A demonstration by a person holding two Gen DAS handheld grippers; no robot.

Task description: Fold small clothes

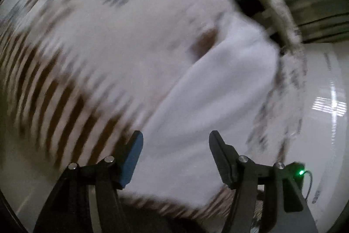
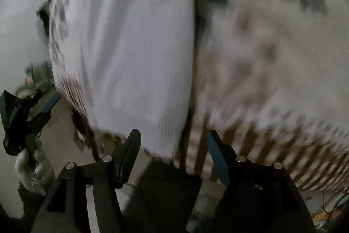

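Both the left gripper [image 1: 176, 141] and right gripper [image 2: 173, 140] stand spread and empty — the blurred patterned garment [image 1: 122, 54] lies directly ahead, its white folded panel [image 2: 130, 47] lengthwise away from the right one.

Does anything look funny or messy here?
Nothing looks broken or spilled. The white patterned garment is very blurry in both views, and one plain white flap lies doubled over it. Both grippers, left and right, have open jaws.

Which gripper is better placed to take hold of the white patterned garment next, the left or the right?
Probably the right gripper: it is open with the garment edge between its fingers. The left gripper is open too, facing blurred cloth.
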